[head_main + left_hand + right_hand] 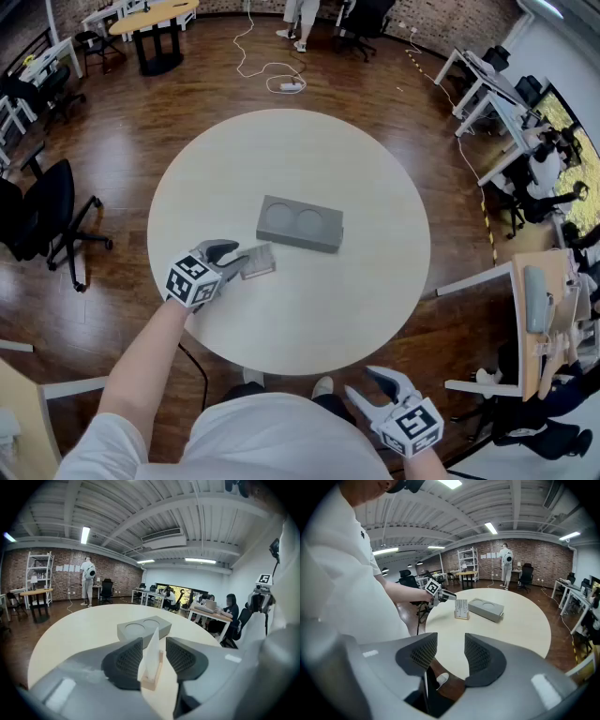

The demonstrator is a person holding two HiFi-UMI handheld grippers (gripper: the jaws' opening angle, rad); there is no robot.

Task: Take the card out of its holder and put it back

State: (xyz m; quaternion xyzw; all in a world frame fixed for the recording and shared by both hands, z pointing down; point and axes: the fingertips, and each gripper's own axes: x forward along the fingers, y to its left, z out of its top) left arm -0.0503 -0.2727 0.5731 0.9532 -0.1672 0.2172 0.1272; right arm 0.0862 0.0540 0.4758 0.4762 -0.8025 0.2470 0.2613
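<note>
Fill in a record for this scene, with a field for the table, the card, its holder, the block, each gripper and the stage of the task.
Table: round, white.
Card: white, standing upright in its holder.
Holder: small wooden base, on the table beside the grey block.
Grey block: two round recesses on top.
Left gripper: jaws apart, one on each side of the card.
Right gripper: jaws apart, empty, held off the table's near edge.
Stage: card sits in the holder.

We see a round, pale worktop (375, 281) bearing a wooden card holder (258, 264) between our left claw (240, 258) jaws, a grey two-hollow block (300, 224) just beyond.
</note>
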